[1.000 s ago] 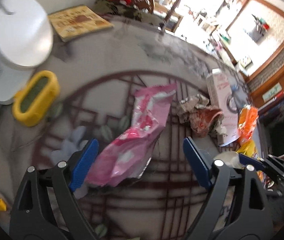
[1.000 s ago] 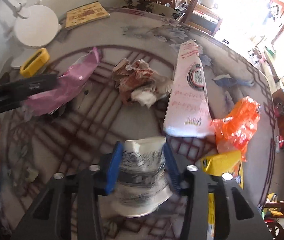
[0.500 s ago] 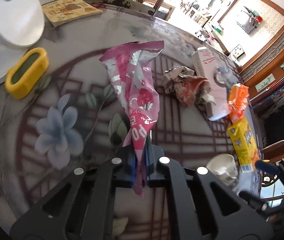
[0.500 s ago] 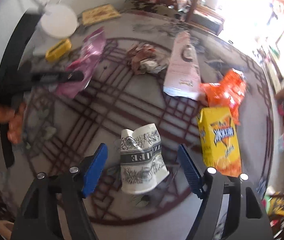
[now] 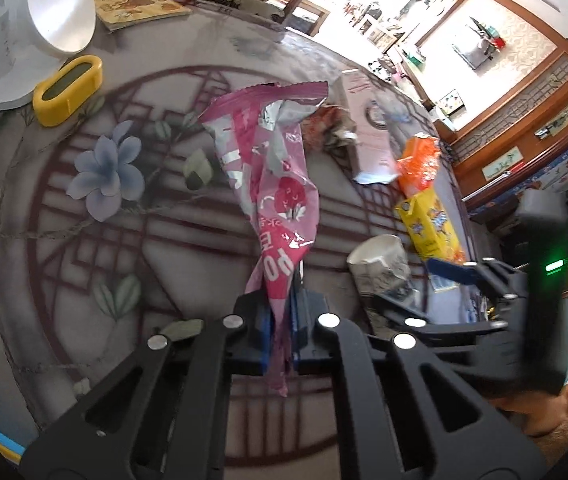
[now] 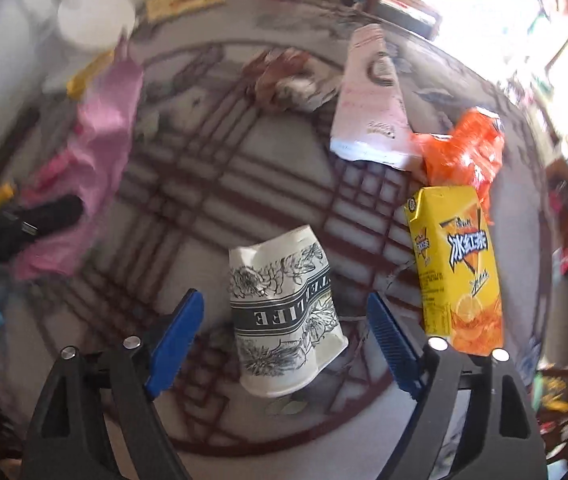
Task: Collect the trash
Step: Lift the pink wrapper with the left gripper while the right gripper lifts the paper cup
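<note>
My left gripper (image 5: 282,332) is clamped on the near end of the snack wrapper (image 5: 272,168), which rises from my jaws above the middle of the table (image 5: 84,280), while the dented paper cup (image 6: 284,312) lies on its side between the parted fingers of my right gripper (image 6: 284,344), untouched by either pad as they have just been closing in. Just right of the cup lies the juice carton (image 6: 456,268); behind it is the crumpled bag (image 6: 464,152), and left of that the flattened carton (image 6: 368,108) and the wad of paper (image 6: 288,84). At the far left edge stand the kettle (image 5: 28,28), the oval dish (image 5: 68,90) before it and the booklet (image 5: 136,4) to its right.

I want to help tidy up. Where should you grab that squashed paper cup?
Probably across the paper cup's middle band, coming straight down. It lies on its side between the right gripper's open fingers, which already line up with its sides.
</note>
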A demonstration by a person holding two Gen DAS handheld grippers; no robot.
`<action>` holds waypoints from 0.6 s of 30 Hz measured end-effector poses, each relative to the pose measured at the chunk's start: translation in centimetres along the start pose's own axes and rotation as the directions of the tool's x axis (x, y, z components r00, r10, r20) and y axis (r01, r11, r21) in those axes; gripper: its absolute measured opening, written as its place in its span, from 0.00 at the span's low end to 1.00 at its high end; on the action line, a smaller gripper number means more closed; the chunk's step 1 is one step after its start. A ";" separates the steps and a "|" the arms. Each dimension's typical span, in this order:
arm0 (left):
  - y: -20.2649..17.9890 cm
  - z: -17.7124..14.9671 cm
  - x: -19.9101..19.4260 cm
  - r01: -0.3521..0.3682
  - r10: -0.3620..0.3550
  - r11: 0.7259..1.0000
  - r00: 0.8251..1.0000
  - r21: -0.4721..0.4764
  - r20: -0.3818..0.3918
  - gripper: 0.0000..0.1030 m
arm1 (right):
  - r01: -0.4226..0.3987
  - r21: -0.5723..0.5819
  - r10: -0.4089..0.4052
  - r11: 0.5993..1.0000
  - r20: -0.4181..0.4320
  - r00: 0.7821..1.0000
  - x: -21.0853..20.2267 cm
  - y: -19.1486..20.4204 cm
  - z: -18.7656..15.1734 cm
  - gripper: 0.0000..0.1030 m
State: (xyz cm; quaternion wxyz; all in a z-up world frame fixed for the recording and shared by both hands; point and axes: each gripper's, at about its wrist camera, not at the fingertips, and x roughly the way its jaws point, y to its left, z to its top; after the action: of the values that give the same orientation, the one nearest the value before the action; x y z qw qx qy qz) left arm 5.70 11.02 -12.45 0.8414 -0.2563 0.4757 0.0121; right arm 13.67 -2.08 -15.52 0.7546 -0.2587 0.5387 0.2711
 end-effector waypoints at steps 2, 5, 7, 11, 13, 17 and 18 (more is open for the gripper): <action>-0.6 0.0 -0.4 0.002 -0.003 1.000 1.000 0.011 0.009 0.07 | -0.027 0.010 0.027 1.000 -0.007 1.000 0.1 0.1 -0.3 0.40; -1.0 0.0 -1.0 0.007 -0.008 1.000 1.000 0.013 0.024 0.07 | -0.045 0.021 0.044 0.999 0.024 0.999 -1.1 -0.1 -0.9 0.40; -1.1 0.0 -1.2 0.012 -0.012 1.000 1.000 0.013 0.029 0.07 | -0.062 0.038 0.060 0.997 0.049 0.997 -2.2 -0.5 -1.3 0.40; -1.7 -0.2 -1.5 0.024 -0.025 0.999 0.999 0.025 0.033 0.07 | -0.098 0.087 0.091 0.991 0.088 0.992 -4.3 -1.3 -2.3 0.40; -2.3 -0.4 -1.6 0.035 -0.036 0.999 0.999 0.032 0.032 0.07 | -0.114 0.118 0.102 0.986 0.104 0.989 -5.4 -1.7 -3.1 0.40; -3.4 -1.0 -1.8 0.054 -0.056 0.997 0.998 0.050 0.032 0.07 | -0.121 0.154 0.102 0.981 0.127 0.987 -7.0 -2.1 -4.2 0.40; -3.7 -1.1 -1.9 0.060 -0.062 0.997 0.998 0.056 0.033 0.07 | -0.119 0.160 0.098 0.980 0.132 0.986 -7.3 -2.2 -4.6 0.40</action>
State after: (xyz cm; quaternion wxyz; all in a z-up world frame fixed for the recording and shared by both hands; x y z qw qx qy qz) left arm 4.77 7.73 -9.81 0.8561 -0.2472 0.4532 -0.0221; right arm 10.07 -7.72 -9.68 0.7895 -0.1472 0.5253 0.2811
